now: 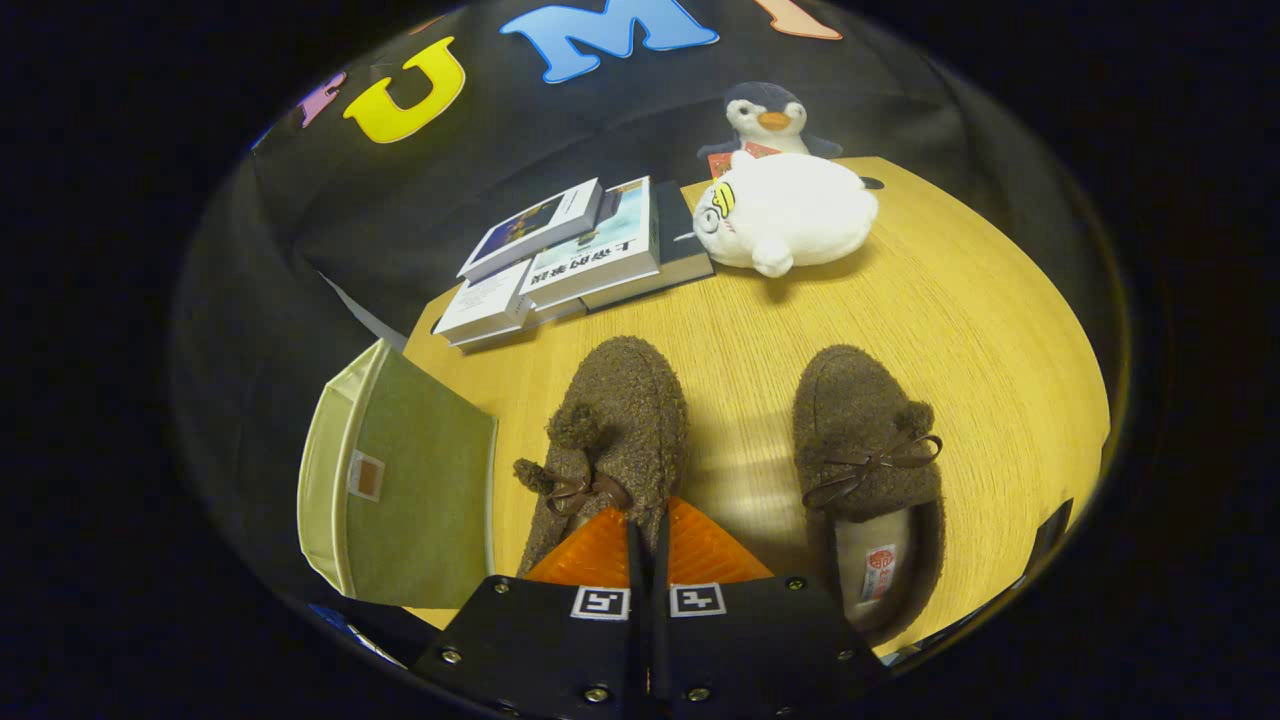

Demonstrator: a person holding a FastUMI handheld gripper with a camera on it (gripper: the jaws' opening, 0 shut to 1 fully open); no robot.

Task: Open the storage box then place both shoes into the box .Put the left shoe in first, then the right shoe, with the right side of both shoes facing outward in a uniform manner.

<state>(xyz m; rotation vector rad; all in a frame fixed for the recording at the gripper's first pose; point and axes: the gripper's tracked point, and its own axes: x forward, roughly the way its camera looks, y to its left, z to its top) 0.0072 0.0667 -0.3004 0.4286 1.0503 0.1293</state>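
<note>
Two brown fuzzy slippers with dark bows lie on the wooden table point(960, 320), toes pointing away from me. The left-hand slipper point(625, 410) is tilted, its bow turned toward the box. My gripper point(648, 518) is shut, and its fingers point(590, 555) pinch the rim of that slipper's heel opening. The right-hand slipper point(865, 440) rests flat to the right of the fingers, its pale insole showing. A green fabric storage box point(410, 480) with cream trim and a small tag sits at the table's left edge, just left of the held slipper. I cannot tell whether it is open.
Beyond the slippers lies a stack of books point(570, 255), with a white plush animal point(785, 215) to its right and a penguin plush point(768, 118) behind that. Bare wood lies between and to the right of the slippers.
</note>
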